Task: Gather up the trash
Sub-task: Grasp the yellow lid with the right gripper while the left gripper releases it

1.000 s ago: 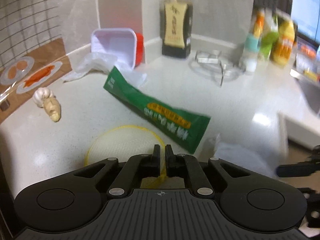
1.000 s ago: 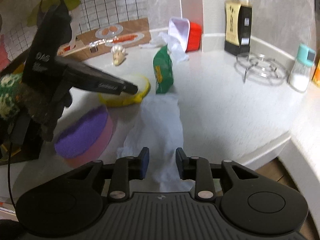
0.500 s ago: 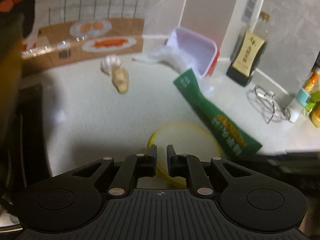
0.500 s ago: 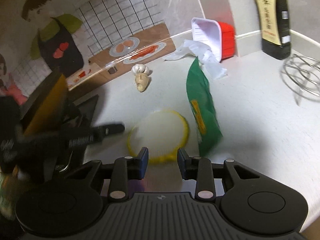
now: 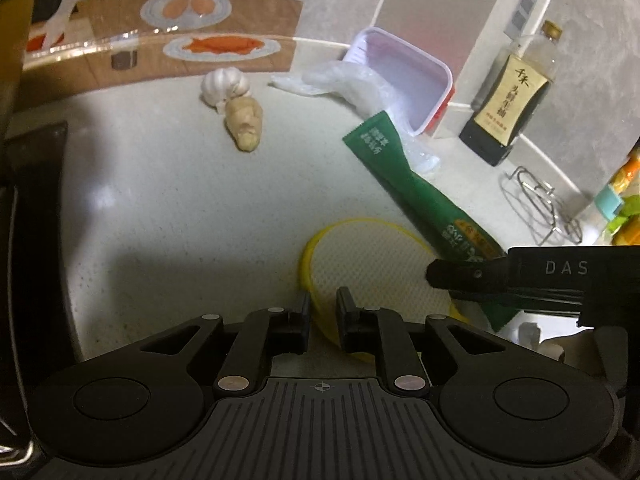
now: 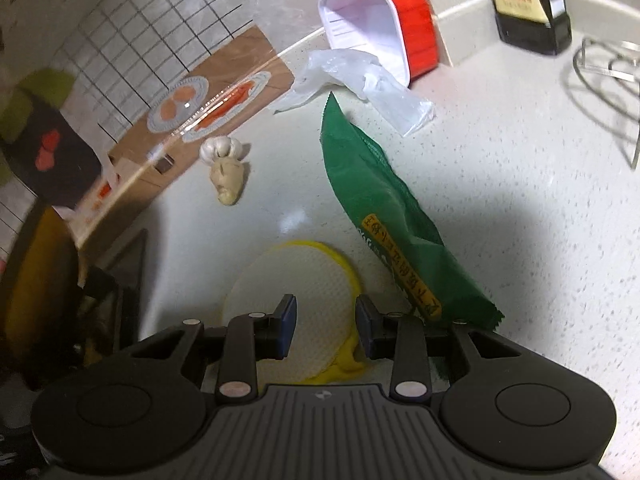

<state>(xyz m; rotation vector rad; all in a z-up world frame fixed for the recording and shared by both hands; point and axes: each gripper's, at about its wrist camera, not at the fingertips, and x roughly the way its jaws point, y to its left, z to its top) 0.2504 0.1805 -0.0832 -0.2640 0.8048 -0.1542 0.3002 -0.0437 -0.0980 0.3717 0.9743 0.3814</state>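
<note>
Left gripper (image 5: pixel 322 308): the fingers stand slightly parted, with the rim of the yellow-rimmed round lid (image 5: pixel 372 264) running through the gap. One second ago they were pinched tight on that rim, and the gap has widened in each picture since. Treat the lid as released or nearly so: it lies flat on the white countertop (image 5: pixel 180 200) and you cannot count on it as held.

Right gripper (image 6: pixel 326 320): the jaws are wide open and hold nothing. A second ago this gripper hung over a white tissue beside a purple sponge; now it is low over the near half of the lid, with the near end of the green snack packet (image 6: pixel 384 220) just beside its right finger. In the left wrist view its black finger crosses that end of the packet.

Meaning for the task: no trash is secured yet. The lid and the packet are the two pieces in reach, and the right gripper is probably the one placed to take either.

Further out, a crumpled clear plastic bag (image 5: pixel 348 84) lies against the tipped white-and-red tray (image 5: pixel 404 72). The garlic bulb (image 5: pixel 224 84) and ginger piece (image 5: pixel 246 126), touching each other, are probably not trash
</note>
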